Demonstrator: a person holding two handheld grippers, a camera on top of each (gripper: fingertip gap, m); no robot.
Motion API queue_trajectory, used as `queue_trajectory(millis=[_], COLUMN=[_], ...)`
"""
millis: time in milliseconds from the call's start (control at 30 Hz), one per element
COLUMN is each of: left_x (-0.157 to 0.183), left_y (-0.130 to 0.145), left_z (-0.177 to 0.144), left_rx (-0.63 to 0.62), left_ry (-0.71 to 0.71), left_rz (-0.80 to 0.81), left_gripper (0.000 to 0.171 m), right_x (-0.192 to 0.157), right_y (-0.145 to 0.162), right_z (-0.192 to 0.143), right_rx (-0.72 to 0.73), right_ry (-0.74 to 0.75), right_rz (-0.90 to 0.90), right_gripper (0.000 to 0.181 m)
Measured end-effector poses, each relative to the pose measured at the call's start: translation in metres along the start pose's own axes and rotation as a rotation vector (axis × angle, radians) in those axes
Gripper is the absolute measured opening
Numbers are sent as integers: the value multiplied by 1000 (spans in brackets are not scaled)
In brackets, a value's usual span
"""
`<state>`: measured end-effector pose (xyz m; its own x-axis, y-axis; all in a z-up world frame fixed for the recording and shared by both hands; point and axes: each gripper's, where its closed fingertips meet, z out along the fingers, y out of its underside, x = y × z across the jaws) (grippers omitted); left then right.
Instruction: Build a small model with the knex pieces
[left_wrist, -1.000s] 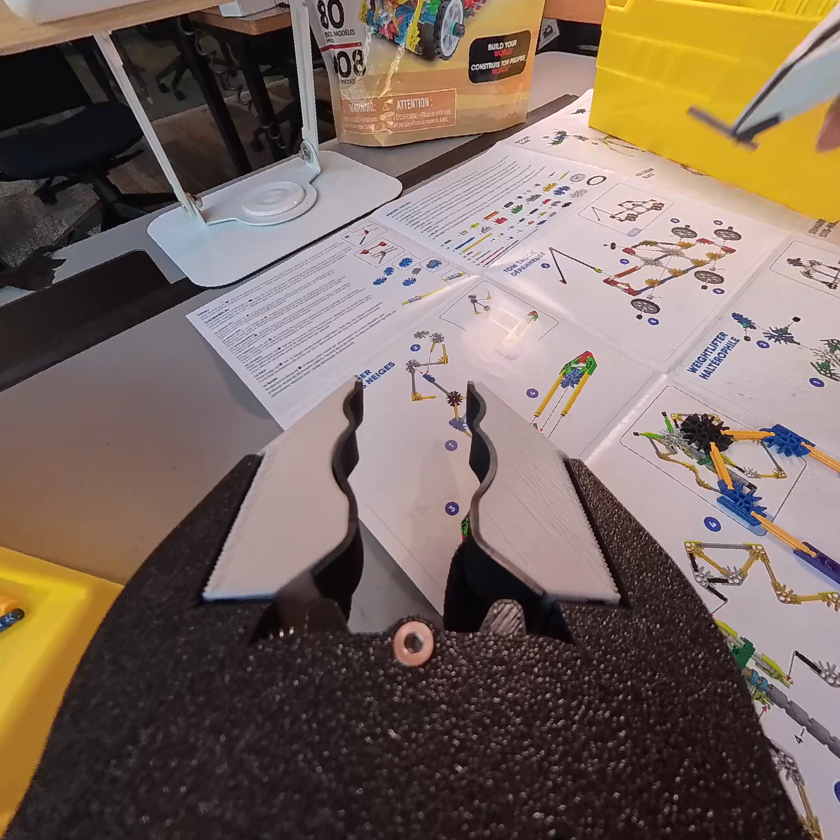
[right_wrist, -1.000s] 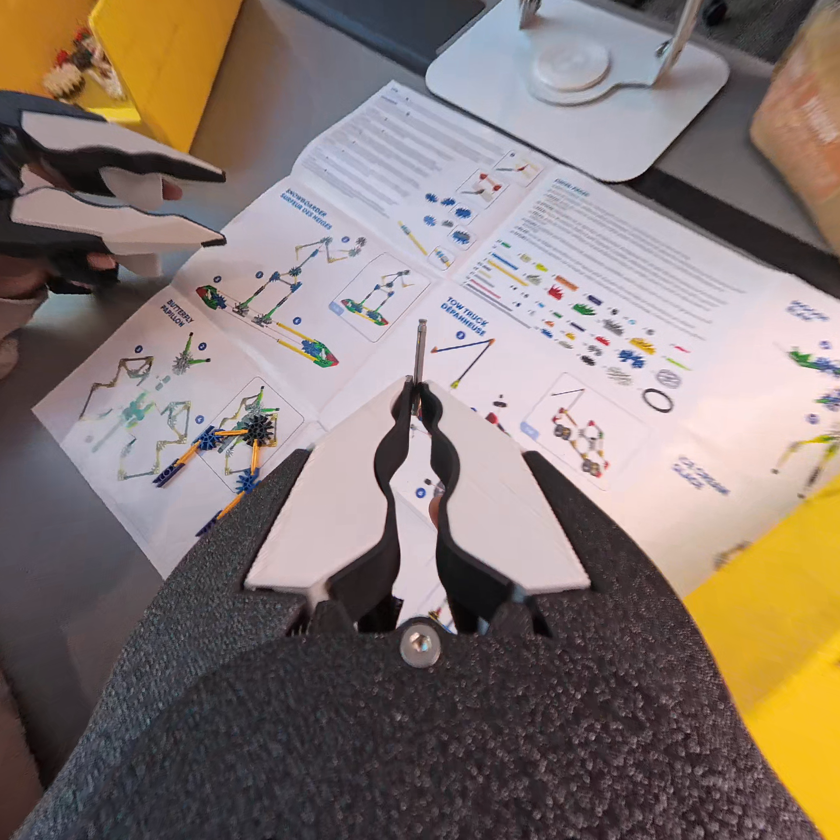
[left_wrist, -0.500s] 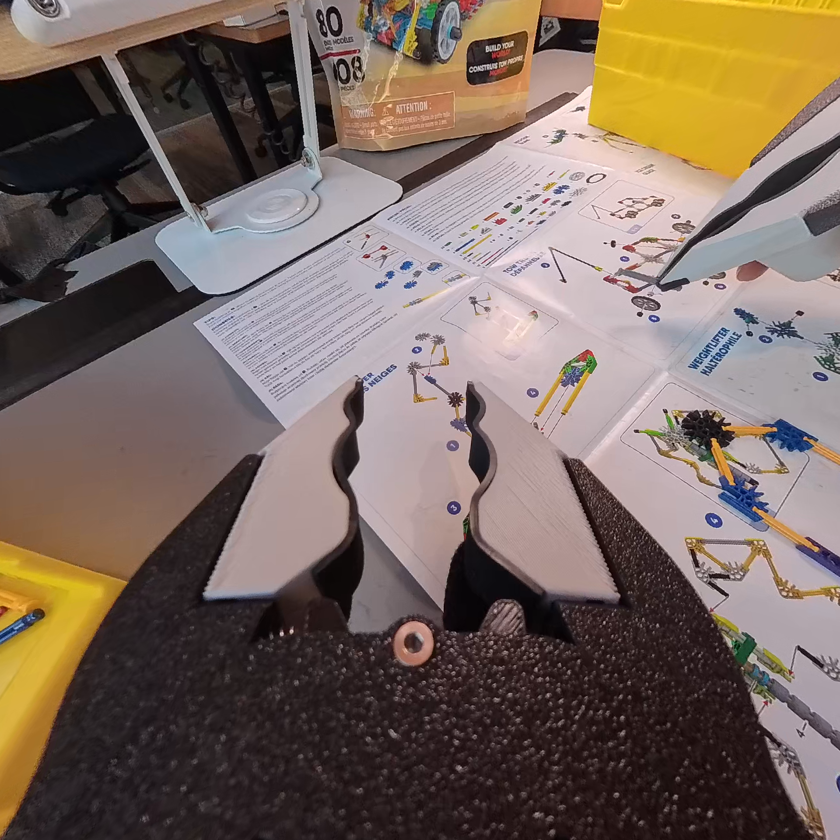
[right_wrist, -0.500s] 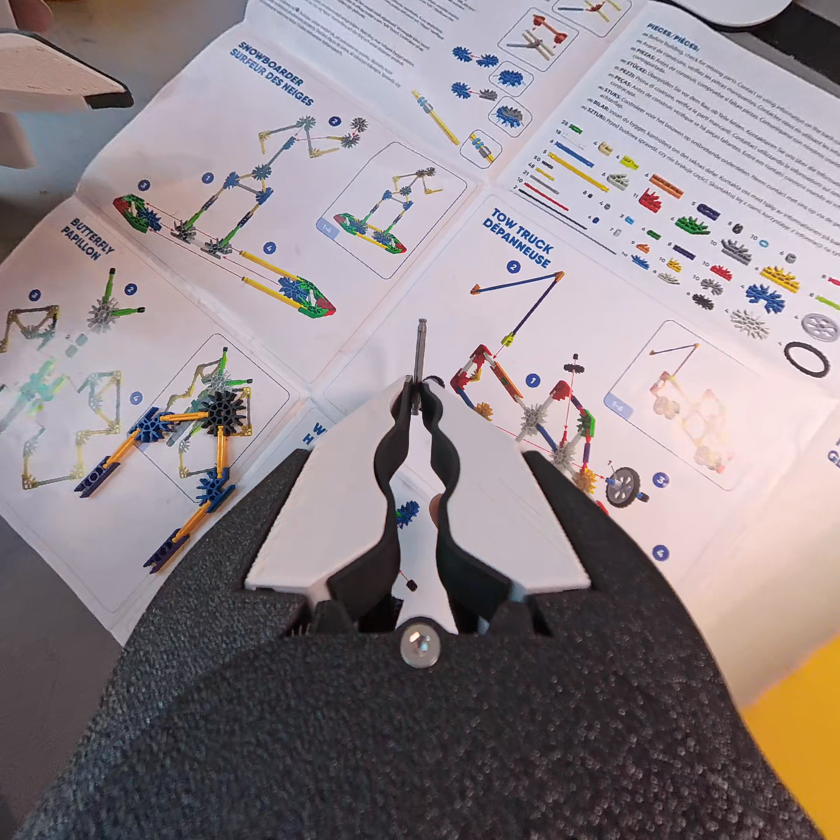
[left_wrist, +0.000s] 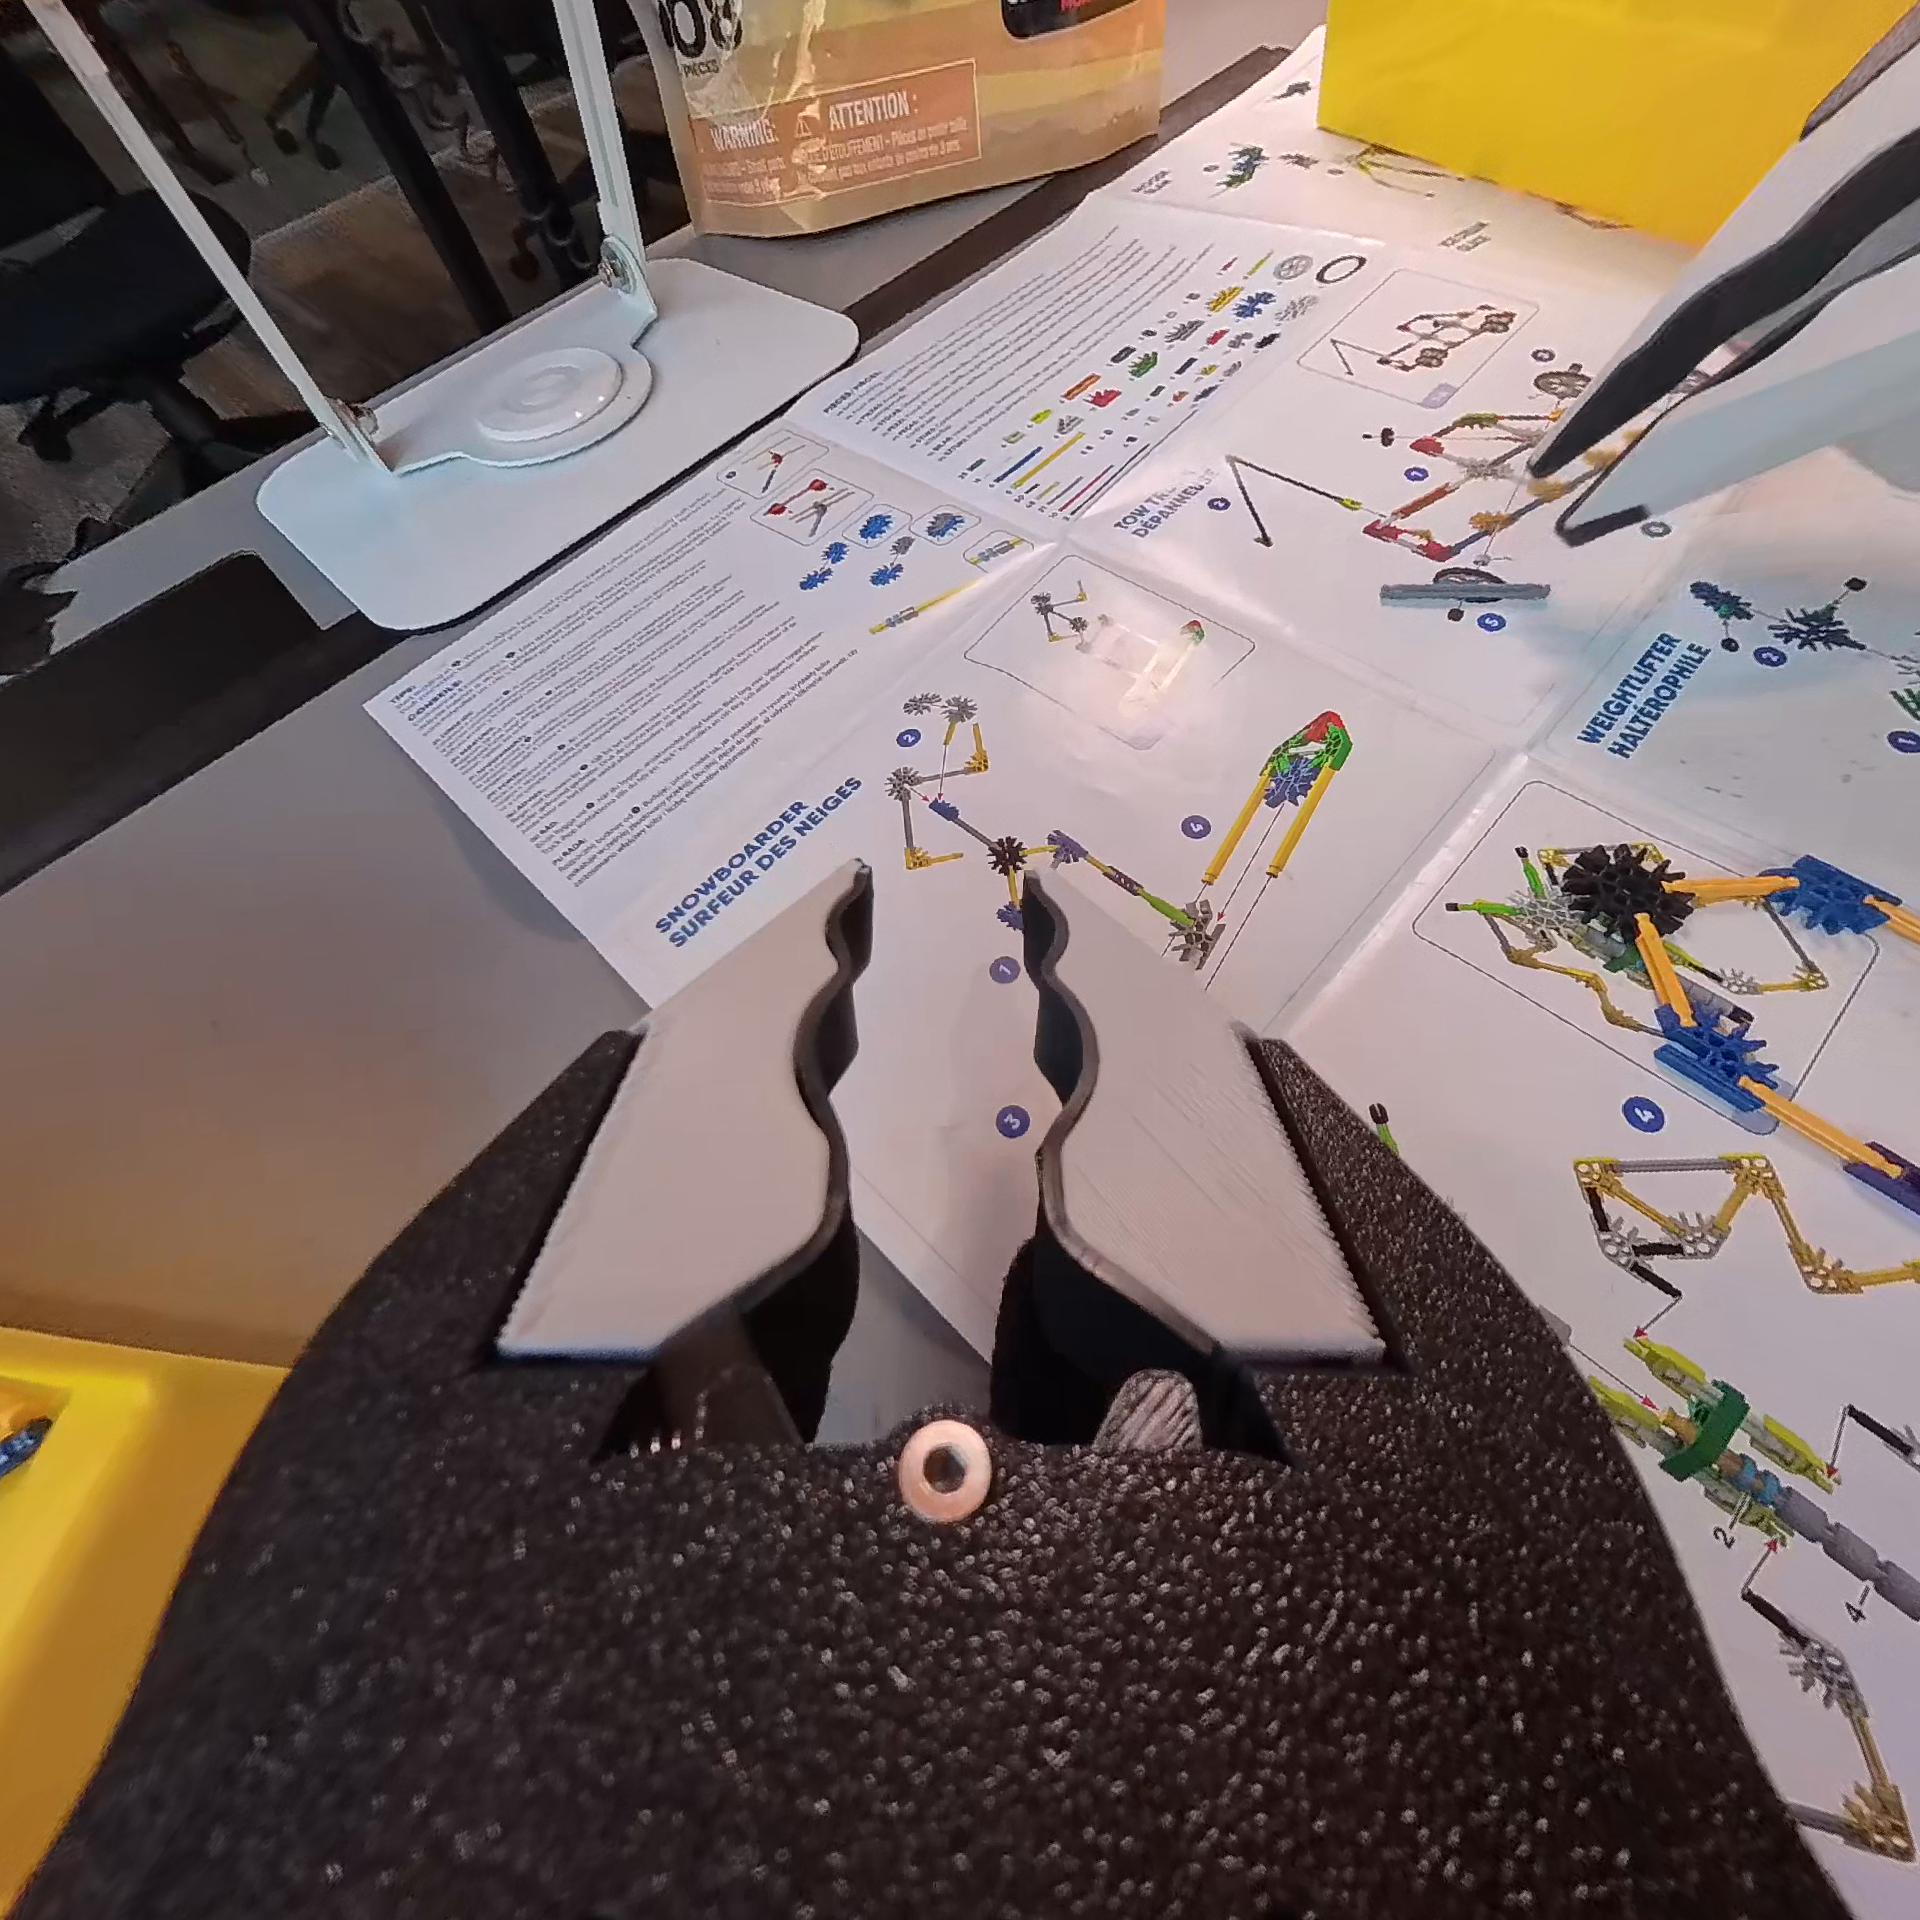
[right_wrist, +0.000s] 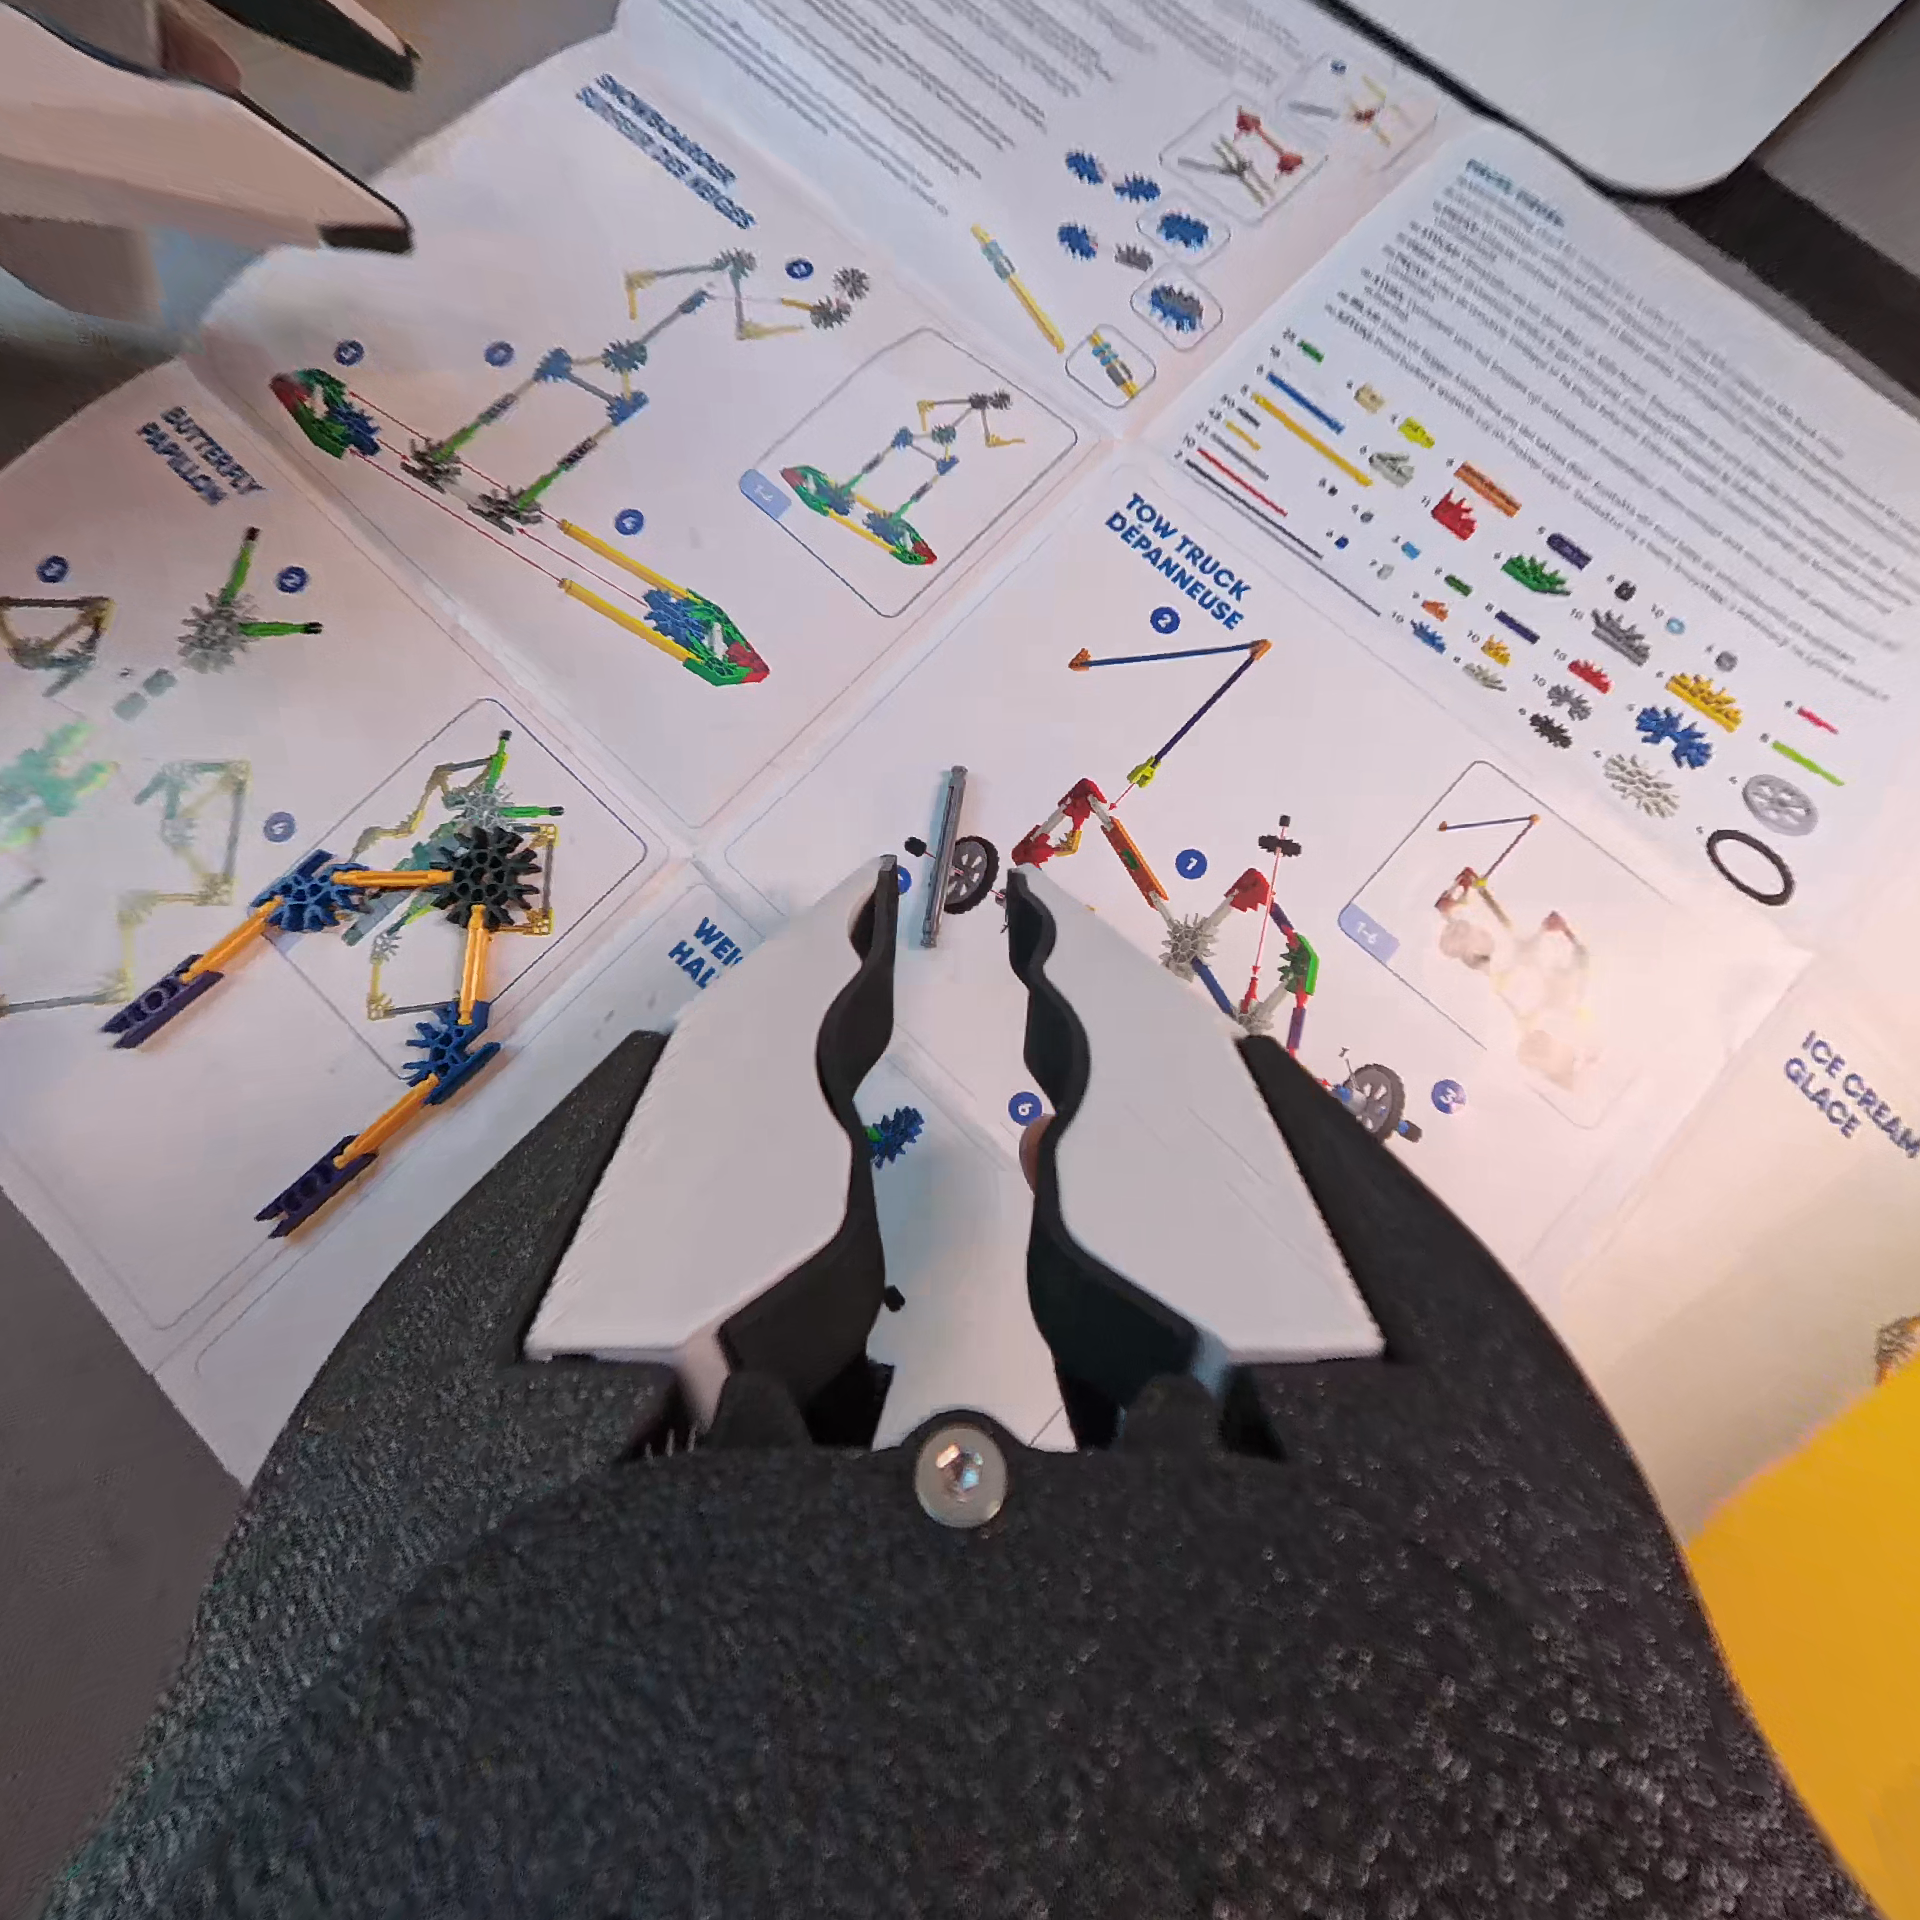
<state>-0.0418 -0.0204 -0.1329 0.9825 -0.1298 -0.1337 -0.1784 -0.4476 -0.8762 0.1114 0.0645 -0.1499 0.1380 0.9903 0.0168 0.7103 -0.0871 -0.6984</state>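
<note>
Black textured gripper bodies, white wavy black-lined jaws (one silver screw each)

Right gripper parted above a loose grey rod on the instruction sheet

The right gripper (right_wrist: 945, 888) hung with its two fingers apart and nothing between them, just over a thin grey rod (right_wrist: 945, 854) that lay flat on the unfolded instruction sheet (right_wrist: 935, 665). To the left on that sheet lay a built piece (right_wrist: 416, 914) of blue connectors, orange rods and a black hub. The left gripper (right_wrist: 369, 140) showed at the upper left corner, blurred. A yellow bin (right_wrist: 1829, 1558) edged the lower right.
</note>
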Motion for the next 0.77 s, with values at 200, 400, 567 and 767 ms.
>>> queue_trajectory(millis=[200,400,567,767], left_x=[1,1,2,2], left_y=[0,3,15,17], left_z=[13,39,51,53], left_rx=[-42,-126,-199,-211], left_ry=[3,103,180,184], left_rz=[89,102,47,-2], left_gripper=[13,0,0,0], right_x=[-16,-19,-18,-19], right_y=[0,-1,-9,-11], right_z=[-22,-12,-15,-19], right_rx=[164,213,260,291], right_ry=[-63,-103,-165,-222], right_rz=[12,43,92,138], right_gripper=[20,22,24,27])
